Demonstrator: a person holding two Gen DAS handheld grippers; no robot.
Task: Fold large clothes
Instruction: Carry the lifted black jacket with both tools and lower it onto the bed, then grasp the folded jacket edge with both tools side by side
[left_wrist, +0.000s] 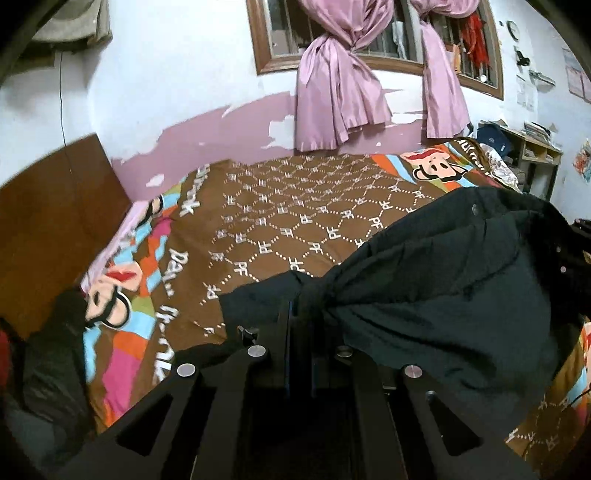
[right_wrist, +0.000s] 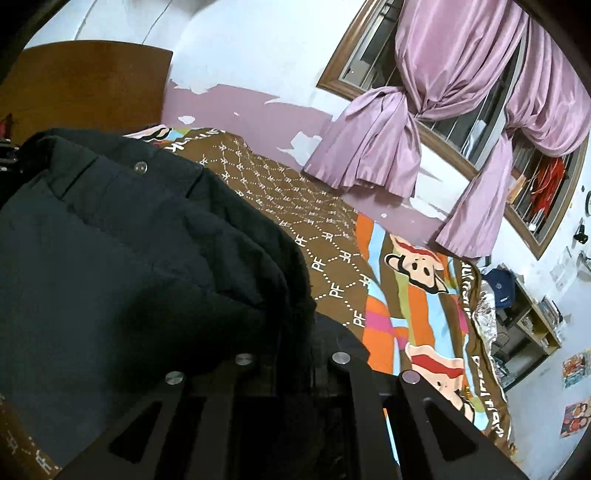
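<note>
While bunched in both grippers, dark jacket (left_wrist: 443, 280) above bedspread (left_wrist: 295, 206).

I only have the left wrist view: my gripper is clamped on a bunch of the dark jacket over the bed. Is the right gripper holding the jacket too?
Observer: Yes. In the right wrist view the right gripper is closed on a fold of the black padded jacket, which fills the left half of that frame.
Operator: What lies right of the jacket there?
Observer: The cartoon monkey border of the brown patterned bedspread, running toward a wooden shelf unit.
Operator: Anything on that wall I can't make out?
Observer: Two colourful posters low on the white wall, past the bed's foot.
</note>
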